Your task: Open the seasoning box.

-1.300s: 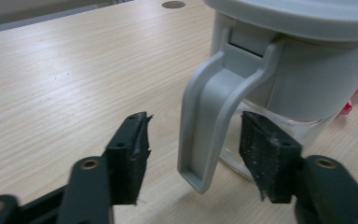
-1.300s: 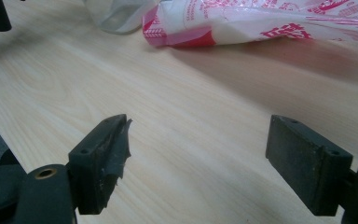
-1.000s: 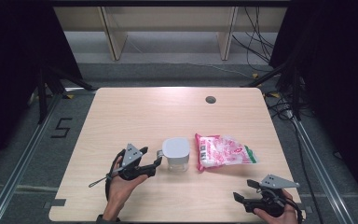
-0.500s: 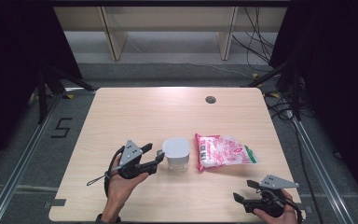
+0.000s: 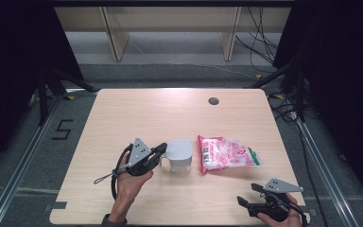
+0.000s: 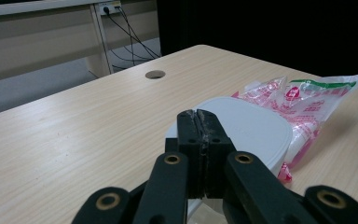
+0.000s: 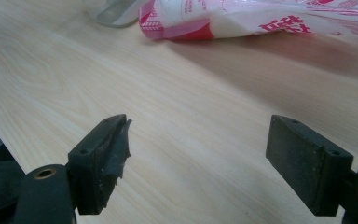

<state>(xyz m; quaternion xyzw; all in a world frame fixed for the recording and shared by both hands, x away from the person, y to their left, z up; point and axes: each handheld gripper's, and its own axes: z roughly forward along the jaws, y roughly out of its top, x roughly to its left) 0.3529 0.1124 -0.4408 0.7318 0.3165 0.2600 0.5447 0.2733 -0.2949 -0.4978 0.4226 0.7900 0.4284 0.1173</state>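
A clear container with a white lid [image 5: 178, 155] stands on the wooden table [image 5: 170, 113], just left of a pink-and-white printed plastic bag [image 5: 227, 153]. My left gripper [image 5: 163, 150] reaches the container's left side at lid height. In the left gripper view its jaws [image 6: 198, 116] have just been closing and now meet pad to pad in front of the lid [image 6: 256, 126], with nothing visible between them. My right gripper [image 5: 247, 194] rests near the table's front right corner, open, with bare wood between its pads [image 7: 200, 128]. The bag [image 7: 261, 16] lies beyond it.
A round cable hole [image 5: 213, 100] sits in the far part of the table. Table edges run close to both hands at the front. Shelf legs and cables are on the floor behind the table.
The left gripper's jaws closed from wide open to touching beside the container, and the left hand rose slightly. The right gripper, container and bag kept still.
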